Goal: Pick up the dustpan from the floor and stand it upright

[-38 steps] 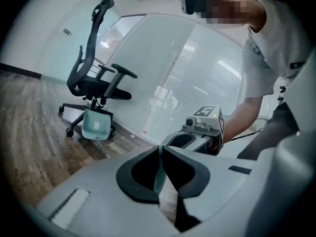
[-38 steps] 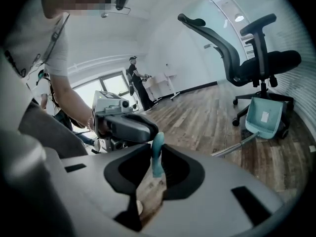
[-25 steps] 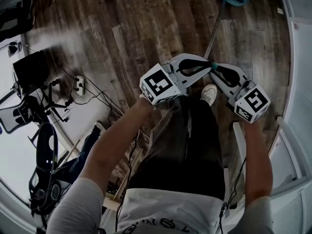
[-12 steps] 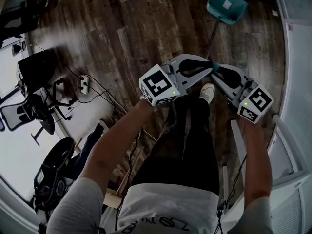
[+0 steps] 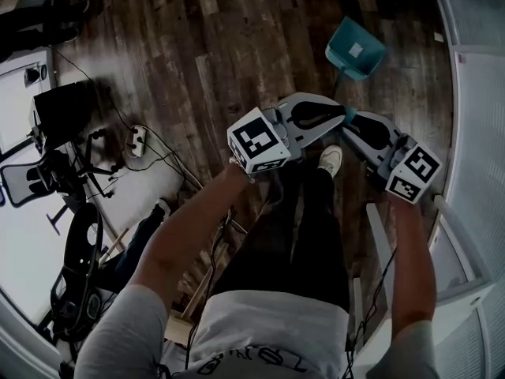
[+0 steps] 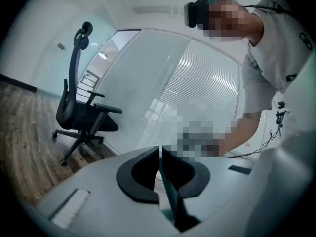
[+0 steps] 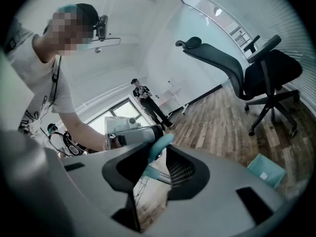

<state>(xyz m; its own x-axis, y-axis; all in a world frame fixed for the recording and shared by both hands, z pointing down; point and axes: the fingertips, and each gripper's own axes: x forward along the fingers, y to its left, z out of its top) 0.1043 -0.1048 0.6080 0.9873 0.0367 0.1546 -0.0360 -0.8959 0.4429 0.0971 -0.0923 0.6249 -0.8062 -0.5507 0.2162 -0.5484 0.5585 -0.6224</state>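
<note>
The teal dustpan (image 5: 355,48) rests with its pan on the wooden floor, and its thin handle (image 5: 341,85) rises toward me. My left gripper (image 5: 339,115) is shut on the handle's upper end, seen as a thin teal strip (image 6: 170,196) pinched between the pads. My right gripper (image 5: 353,121) meets it from the right. Its jaws are opening, and the teal handle tip (image 7: 160,146) lies between them with a gap beside it. The pan (image 7: 266,171) also shows low at the right in the right gripper view.
A black office chair (image 6: 81,115) stands by the glass wall with blinds (image 6: 197,83). A power strip with cables (image 5: 136,139) and more chairs (image 5: 47,172) are at the left. A glass partition (image 5: 473,93) runs along the right. My shoe (image 5: 330,160) is below the grippers. A person (image 7: 148,105) stands far off.
Both grippers have risen with the handle's end. The pan has slid lower in the head view, toward me. The right jaws have parted.
</note>
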